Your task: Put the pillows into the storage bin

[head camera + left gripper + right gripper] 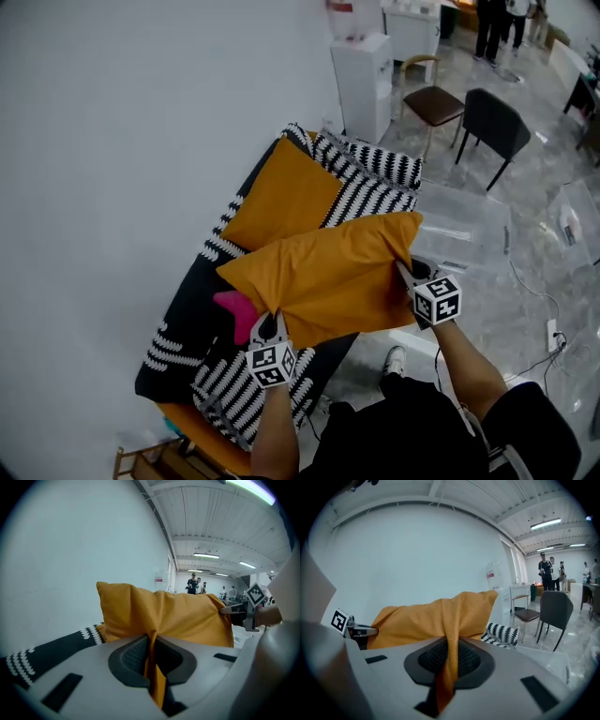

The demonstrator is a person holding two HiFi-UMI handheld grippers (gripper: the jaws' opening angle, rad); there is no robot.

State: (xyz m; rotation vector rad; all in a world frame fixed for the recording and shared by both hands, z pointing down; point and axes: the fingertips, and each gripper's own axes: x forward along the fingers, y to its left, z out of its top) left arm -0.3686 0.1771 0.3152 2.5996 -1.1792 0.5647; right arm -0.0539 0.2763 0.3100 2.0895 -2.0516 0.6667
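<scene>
Bare forearms reach out from the person's dark clothing with a tool in each hand. The orange pillow (328, 277) hangs stretched between them, up in the air over the front edge of the dark couch (183, 319).

The left tool (269, 326) is clamped on the pillow's near left corner, a fold of orange cloth pinched between its closed jaws. The right tool (405, 270) bites the right corner the same way.

The couch backs onto the white wall (122, 141), so that side has no room. A second orange pillow (281, 192) and a black-and-white striped pillow (370, 178) lie on the couch behind the held one. Something pink (236, 309) peeks out beside the left tool.

To the right lies pale floor (525, 291), where the clear storage bin (464, 230) sits just beyond the right tool, close to the pillow's right corner. A white cabinet (364, 84) stands at the couch's far end. A brown-seated chair (433, 103) and a dark chair (495, 122) stand farther off, well apart from the bin.

Both forearms run roughly side by side, with the marker cubes on top and the tools tipped slightly downward.
</scene>
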